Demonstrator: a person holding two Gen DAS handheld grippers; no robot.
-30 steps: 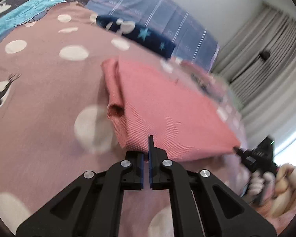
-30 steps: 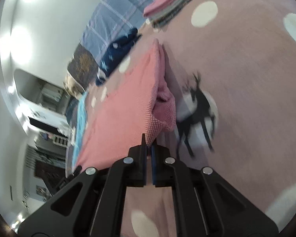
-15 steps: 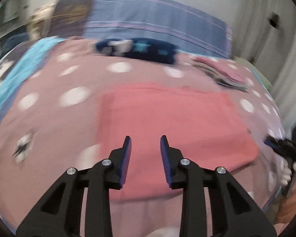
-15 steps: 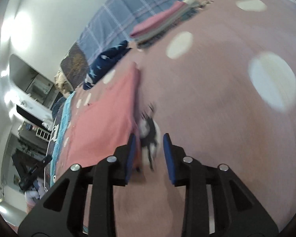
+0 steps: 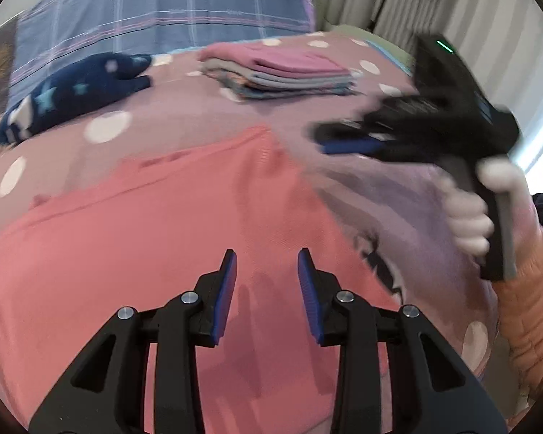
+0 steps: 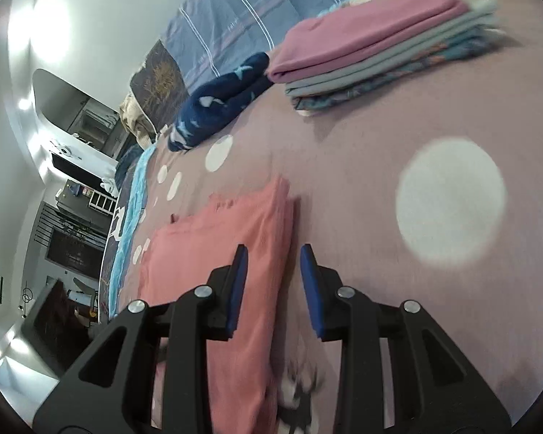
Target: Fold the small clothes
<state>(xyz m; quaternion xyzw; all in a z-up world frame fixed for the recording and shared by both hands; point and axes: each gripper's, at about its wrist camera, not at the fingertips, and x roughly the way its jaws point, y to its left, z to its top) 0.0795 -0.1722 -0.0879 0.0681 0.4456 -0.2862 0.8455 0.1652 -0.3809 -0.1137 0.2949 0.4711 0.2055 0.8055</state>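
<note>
Both jaws now apart, pink garment point(image 5: 155, 238) released, flat

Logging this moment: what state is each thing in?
left tongs: open, empty, over the pink cloth
right tongs: open, empty
pink cloth: folded, flat on the bed
stack of clothes: folded, piled
navy starred cloth: unfolded, bunched

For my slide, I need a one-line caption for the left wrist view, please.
Open left tool above the pink garment on the bedspread; right tool raised alongside.
</note>
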